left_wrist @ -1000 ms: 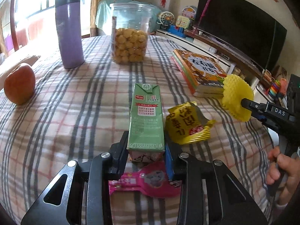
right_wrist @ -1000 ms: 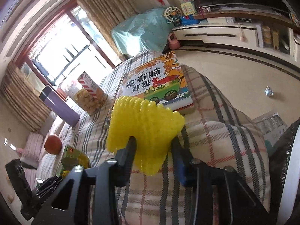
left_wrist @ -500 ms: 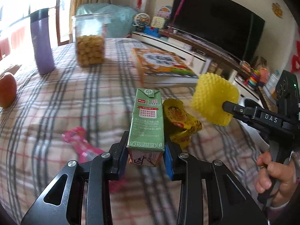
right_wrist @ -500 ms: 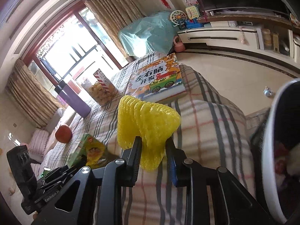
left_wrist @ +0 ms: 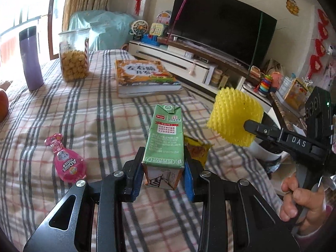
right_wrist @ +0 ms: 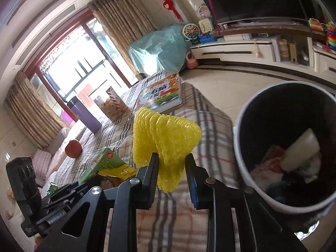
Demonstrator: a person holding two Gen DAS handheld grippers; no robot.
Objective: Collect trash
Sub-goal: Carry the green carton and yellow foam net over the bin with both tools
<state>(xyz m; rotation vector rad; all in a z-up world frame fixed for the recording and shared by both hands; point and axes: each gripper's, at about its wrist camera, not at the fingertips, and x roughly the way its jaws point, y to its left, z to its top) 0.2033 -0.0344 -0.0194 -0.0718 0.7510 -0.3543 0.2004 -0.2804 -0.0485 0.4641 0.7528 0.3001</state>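
The left gripper (left_wrist: 163,180) points forward and downward over the plaid-covered table (left_wrist: 88,126), its two fingers clamped on the lower end of a green drink carton (left_wrist: 164,145) that stands upright between them, lifted clear of the cloth. Just behind the carton lies a crumpled yellow snack wrapper (left_wrist: 197,151), and a pink pouch (left_wrist: 67,159) lies flat on the cloth to the left. To the right, a person's hand (left_wrist: 298,201) wraps the handle of the right gripper (right_wrist: 171,174), which slants downward with its fingers pressed on a yellow foam fruit net (right_wrist: 163,138) held in the air near the table's edge. Beside it, low on the floor, stands a white-rimmed trash bin (right_wrist: 239,147) with rubbish already inside.
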